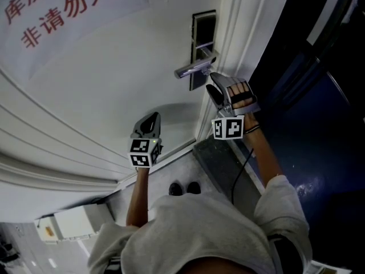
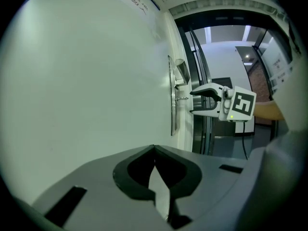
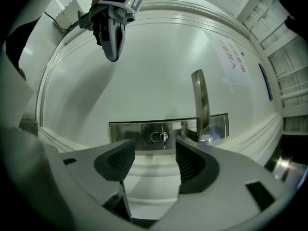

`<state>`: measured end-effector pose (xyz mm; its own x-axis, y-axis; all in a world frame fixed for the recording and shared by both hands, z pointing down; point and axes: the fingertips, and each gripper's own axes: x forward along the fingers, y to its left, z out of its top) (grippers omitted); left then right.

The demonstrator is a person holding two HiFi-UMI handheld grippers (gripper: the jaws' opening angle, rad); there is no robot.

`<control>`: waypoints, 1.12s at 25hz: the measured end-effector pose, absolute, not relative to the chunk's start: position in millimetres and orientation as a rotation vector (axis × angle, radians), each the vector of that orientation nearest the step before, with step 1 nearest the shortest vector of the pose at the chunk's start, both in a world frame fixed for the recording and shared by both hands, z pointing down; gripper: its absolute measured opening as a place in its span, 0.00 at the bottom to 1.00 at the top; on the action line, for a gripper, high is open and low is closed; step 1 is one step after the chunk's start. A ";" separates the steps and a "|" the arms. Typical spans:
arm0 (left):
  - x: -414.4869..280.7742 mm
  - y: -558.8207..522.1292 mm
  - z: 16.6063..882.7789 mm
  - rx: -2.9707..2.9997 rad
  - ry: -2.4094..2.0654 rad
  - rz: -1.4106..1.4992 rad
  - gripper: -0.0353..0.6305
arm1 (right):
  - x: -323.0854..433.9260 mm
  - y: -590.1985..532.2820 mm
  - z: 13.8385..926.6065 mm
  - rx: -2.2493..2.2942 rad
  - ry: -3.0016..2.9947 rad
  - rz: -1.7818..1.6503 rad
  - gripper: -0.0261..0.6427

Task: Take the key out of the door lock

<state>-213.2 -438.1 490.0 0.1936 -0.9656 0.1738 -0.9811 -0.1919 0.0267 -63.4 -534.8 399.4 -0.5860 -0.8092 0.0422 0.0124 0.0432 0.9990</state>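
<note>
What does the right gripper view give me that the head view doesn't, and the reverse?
Only the right gripper view: the key in the lock plate, between the right gripper's open fingers. Only the head view: the red-lettered sign and the person's shoes. Both: the door handle, that lock plate and the left gripper.

Dim, greenish cast — fisheye-warped edges, soft shadows
</note>
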 end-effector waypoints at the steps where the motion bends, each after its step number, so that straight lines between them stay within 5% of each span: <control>1: -212.1 -438.4 490.0 2.325 -1.904 0.179 0.08 | -64.7 -537.1 399.0 0.813 -1.664 -1.619 0.45; 11: -208.2 -440.8 494.0 2.326 -1.885 0.189 0.08 | -81.8 -558.1 399.4 0.814 -1.619 -1.640 0.40; 21: -209.2 -445.3 494.5 2.329 -1.878 0.185 0.08 | -89.4 -564.9 383.8 0.876 -1.569 -1.724 0.16; 28: -208.7 -445.0 493.7 2.337 -1.872 0.188 0.08 | -90.1 -566.2 385.1 0.881 -1.570 -1.718 0.09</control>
